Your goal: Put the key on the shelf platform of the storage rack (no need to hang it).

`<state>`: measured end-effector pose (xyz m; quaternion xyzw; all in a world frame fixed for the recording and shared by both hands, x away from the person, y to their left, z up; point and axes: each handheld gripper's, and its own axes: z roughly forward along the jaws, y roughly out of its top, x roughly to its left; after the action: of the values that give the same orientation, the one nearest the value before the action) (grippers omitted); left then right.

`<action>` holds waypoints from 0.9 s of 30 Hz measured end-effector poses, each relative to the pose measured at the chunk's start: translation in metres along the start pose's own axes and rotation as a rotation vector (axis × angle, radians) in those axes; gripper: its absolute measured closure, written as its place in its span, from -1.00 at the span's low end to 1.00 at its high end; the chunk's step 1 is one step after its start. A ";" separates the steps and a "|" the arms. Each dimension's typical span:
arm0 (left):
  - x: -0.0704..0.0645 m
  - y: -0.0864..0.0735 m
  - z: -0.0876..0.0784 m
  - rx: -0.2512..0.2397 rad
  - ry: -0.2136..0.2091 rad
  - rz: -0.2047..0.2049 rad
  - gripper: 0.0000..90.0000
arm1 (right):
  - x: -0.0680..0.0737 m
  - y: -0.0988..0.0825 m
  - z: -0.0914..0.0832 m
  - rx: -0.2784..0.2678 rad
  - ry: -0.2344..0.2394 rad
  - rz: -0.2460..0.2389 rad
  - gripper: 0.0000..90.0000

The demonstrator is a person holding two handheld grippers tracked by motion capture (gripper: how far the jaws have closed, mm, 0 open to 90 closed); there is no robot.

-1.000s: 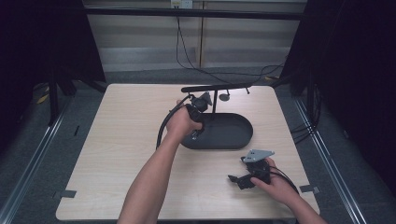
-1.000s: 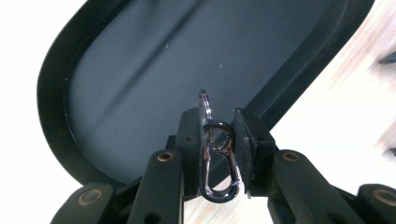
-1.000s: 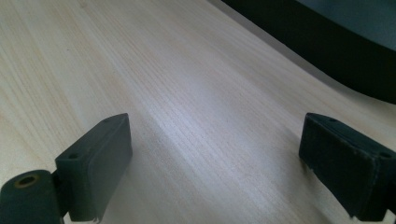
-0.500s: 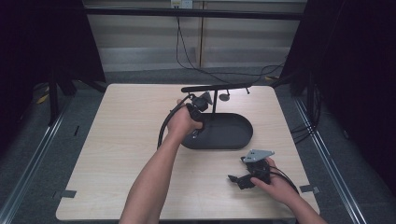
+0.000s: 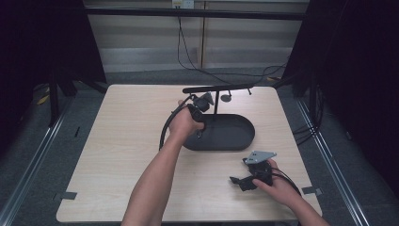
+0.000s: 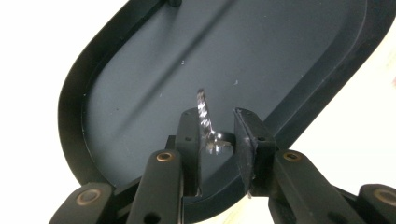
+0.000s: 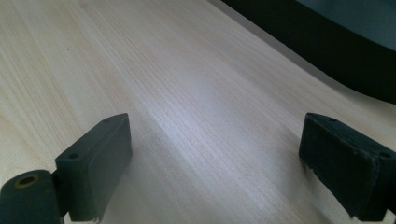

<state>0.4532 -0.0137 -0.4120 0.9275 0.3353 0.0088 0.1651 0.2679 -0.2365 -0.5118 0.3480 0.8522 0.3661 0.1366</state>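
Observation:
A black oval tray [image 5: 235,136] lies at the middle of the wooden table, with a post and a black crossbar [image 5: 219,88] rising from its far edge. My left gripper [image 5: 198,123] points down over the tray's left end. In the left gripper view the left gripper [image 6: 217,140] has its jaws close together on a small twisted silver piece [image 6: 204,114], which sticks up above the tray floor [image 6: 140,93]. My right gripper [image 5: 242,181] rests on the table at the front right. It stands open [image 7: 215,163] over bare wood with nothing between its jaws.
A small dark item [image 5: 226,98] hangs from the crossbar right of the post. The tray's rim [image 7: 327,42] lies just beyond the right gripper. Cables trail from both grippers. Wide bare wood [image 5: 122,141] lies to the left.

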 end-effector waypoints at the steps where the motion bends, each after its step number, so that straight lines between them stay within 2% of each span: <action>1: 0.000 0.000 0.000 0.000 0.000 -0.002 0.61 | 0.000 0.000 0.000 0.000 0.000 0.000 -0.80; 16: 0.002 -0.001 0.005 0.001 0.021 0.006 0.60 | 0.000 0.000 0.000 0.000 0.000 0.000 -0.80; 27: 0.002 -0.003 0.006 -0.003 0.018 0.001 0.56 | 0.000 0.000 0.000 0.000 0.004 -0.002 -0.80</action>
<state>0.4536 -0.0124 -0.4184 0.9273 0.3363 0.0177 0.1632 0.2679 -0.2364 -0.5119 0.3463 0.8528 0.3669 0.1352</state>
